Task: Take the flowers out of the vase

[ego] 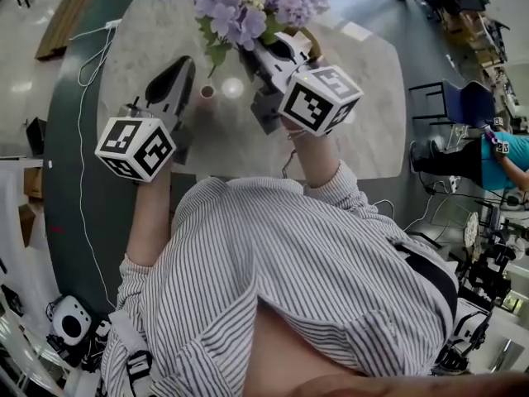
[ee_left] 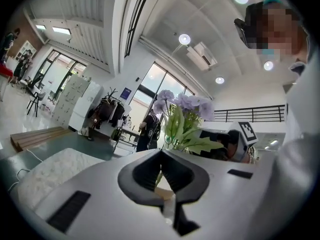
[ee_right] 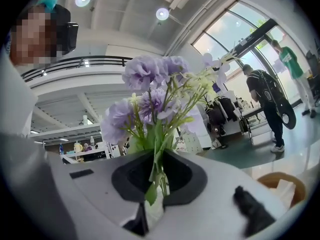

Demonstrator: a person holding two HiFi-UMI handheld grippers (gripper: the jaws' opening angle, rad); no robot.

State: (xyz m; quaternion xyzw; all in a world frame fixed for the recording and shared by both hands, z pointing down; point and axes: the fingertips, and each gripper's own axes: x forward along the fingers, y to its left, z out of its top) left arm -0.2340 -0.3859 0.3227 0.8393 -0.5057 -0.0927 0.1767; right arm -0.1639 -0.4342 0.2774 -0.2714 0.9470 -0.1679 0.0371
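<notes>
The stems of the purple flowers (ego: 248,7) are pinched between the jaws of the right hand-held gripper (ee_right: 156,181), and the blooms are held above the pale marbled surface (ego: 372,98). The small cream vase (ego: 207,91) is gripped by the left hand-held gripper (ee_left: 163,179), whose jaws are drawn in against it, just beside the flowers' lowest leaves.

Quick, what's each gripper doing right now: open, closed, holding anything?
Left gripper: closed on what looks like the small tan vase.
Right gripper: closed on the flowers, gripping their stems.
</notes>
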